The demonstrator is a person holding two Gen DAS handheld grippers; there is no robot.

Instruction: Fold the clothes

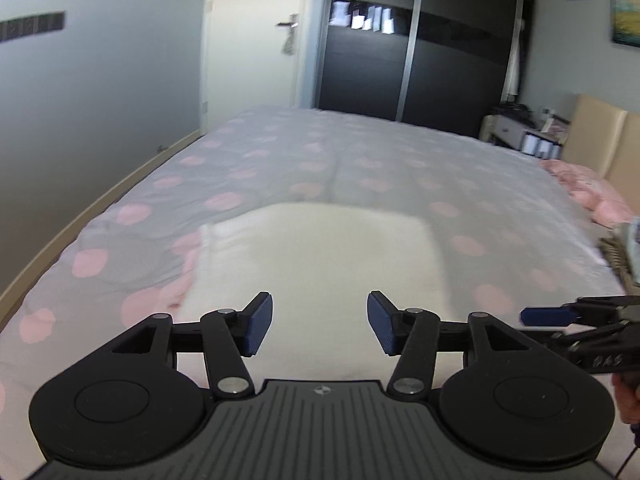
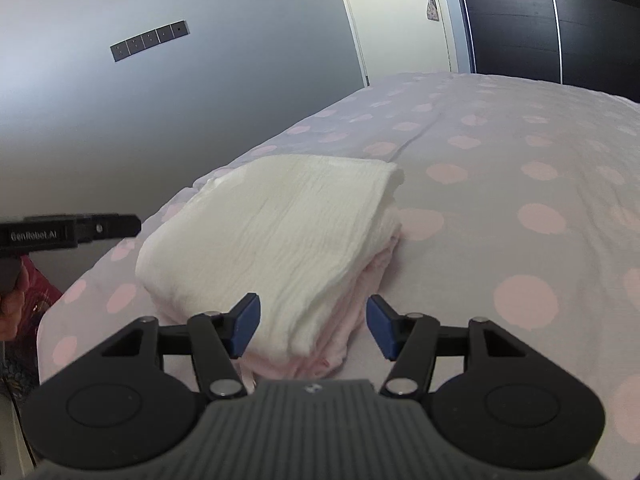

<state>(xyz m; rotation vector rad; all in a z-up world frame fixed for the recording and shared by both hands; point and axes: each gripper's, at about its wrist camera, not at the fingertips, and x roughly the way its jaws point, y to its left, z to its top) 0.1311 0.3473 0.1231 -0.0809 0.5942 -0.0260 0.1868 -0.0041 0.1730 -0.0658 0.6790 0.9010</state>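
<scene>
White folded cloth [image 2: 276,236] lies just ahead of both spread tongs [image 2: 313,326].

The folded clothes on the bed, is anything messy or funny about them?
Mostly tidy. The white folded cloth sits on a pink folded piece whose layers poke out unevenly at the near corner. Both grippers are open, holding nothing.

My right gripper [image 2: 313,326]: matt black plastic arms, blue rubbery-looking pads [image 2: 244,324], shiny metal pivot pins, ribbed grey body. Folded garment [image 2: 276,236], centre frame: crinkled white cloth over smoother pale pink layers. Bedspread [image 2: 500,184]: soft matt cloth, pink dots. Wardrobe [image 1: 412,52], upper right: dark glossy panels, metal strips.
</scene>
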